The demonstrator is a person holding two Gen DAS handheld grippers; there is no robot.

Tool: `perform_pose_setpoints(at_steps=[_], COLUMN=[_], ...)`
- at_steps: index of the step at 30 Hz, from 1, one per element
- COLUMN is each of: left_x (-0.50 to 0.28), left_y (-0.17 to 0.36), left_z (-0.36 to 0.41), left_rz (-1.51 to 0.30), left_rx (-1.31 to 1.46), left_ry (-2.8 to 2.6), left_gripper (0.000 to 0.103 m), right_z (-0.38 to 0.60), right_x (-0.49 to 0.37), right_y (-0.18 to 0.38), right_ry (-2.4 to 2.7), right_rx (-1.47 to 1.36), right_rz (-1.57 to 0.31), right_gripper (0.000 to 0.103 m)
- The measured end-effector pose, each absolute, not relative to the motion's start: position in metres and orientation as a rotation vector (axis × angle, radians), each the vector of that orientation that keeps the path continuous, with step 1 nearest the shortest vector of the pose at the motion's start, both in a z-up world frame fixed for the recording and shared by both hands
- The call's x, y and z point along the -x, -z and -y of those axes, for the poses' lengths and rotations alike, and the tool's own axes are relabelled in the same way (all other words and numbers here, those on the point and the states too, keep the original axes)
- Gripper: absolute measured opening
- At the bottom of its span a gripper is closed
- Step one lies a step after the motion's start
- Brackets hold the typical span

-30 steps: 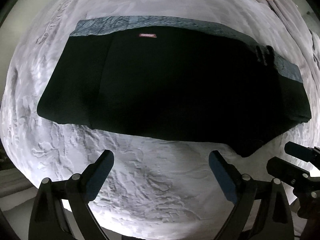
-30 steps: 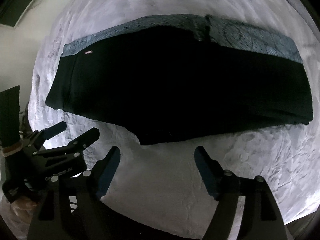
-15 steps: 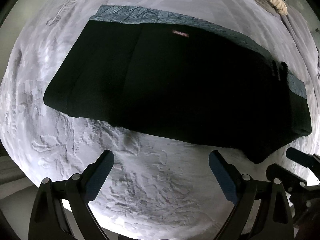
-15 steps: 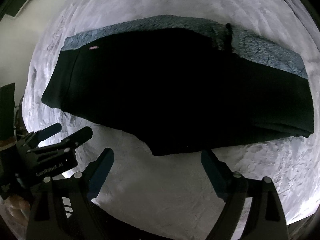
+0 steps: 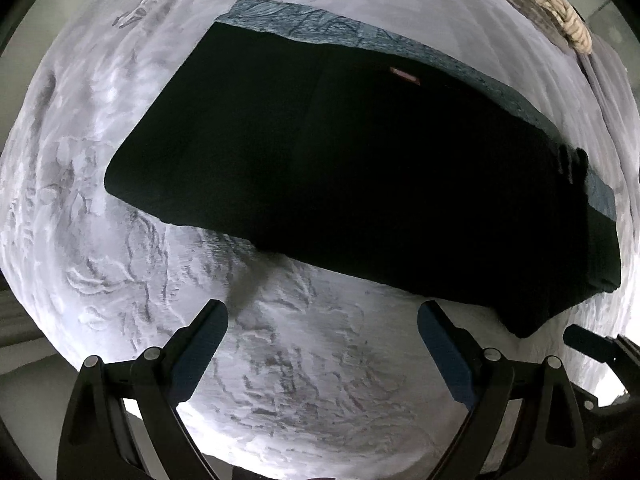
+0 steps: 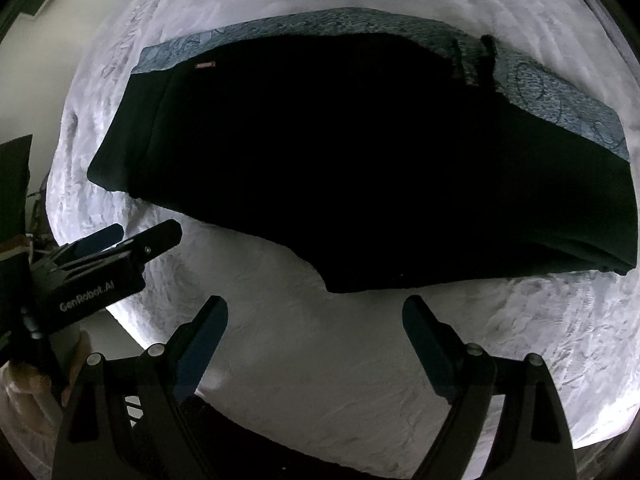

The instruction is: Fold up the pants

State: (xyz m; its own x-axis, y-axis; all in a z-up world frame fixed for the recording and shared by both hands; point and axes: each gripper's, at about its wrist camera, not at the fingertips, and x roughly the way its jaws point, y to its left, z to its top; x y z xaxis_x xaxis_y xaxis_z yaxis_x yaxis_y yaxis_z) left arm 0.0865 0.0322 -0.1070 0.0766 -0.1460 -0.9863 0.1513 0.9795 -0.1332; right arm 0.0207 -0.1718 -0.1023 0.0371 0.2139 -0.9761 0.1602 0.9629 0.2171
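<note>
**Black pants flat, both grippers empty above near edge**

Black pants [image 6: 360, 168] lie folded lengthwise on the white textured bedcover [image 5: 320, 380], filling the 9-to-3 band of both views, with a teal patterned cloth [image 6: 540, 84] showing along their far edge at 12. Near hem has a bulge at about 6 in the right view.

Left gripper [image 5: 322, 344]: jaws wide, nothing between them, over bare cover. Right gripper [image 6: 316, 340]: jaws have just been opening, now wide, also empty, just short of the bulge.

Advice: pinch all layers at the near edge, one gripper per end, lift evenly, fold across without dragging the teal cloth.
</note>
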Motion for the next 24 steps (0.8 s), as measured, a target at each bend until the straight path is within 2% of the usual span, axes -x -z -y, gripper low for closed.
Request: perform_pose_setpoints(at_steps=[8,18,24], left_x=[-0.101,-0.133,-0.126], left_y=[0.116,0.107,0.123], left_z=[-0.069,-0.139,-0.136], left_rz=[-1.503,-1.399,-1.411], left_rx=[0.139,0.466,0.602], left_ry=[0.259,0.326,0.373], left_gripper=[0.096,0.096,0.096], right_z=[0.171,0.176,0.178], right_x=[-0.021,-0.019,-0.019], right_y=[0.103,0.107,0.113], right_ry=[-0.044,-0.035,-0.035], right_rx=[-0.313,-0.33,-0.331], right_rz=[-1.543,-1.557,-1.574], right_gripper=[0.091,0.091,0.091])
